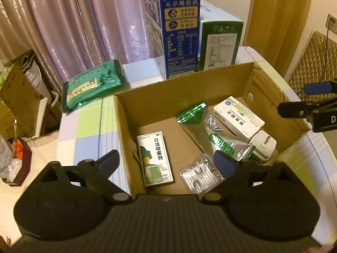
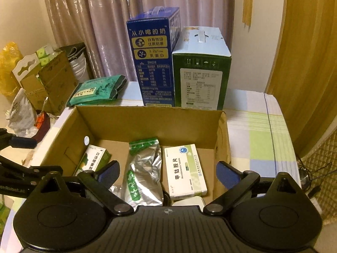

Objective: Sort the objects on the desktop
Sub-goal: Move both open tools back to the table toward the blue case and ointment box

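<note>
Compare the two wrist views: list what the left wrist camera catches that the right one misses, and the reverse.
Only the left wrist view shows the clear blister pack lying on the floor of the cardboard box, the white lidded container in its corner, and a wall socket.

Only the right wrist view shows the yellow bag by the wall and the green carton's top with its handle.

Both show the spray box, foil pouches, tablet box, teal packet, blue carton, and both grippers open and empty.

small white device (image 1: 263, 144) half hidden under white medicine box (image 1: 239, 116); clear packet (image 1: 200, 174) contents too blurred
</note>
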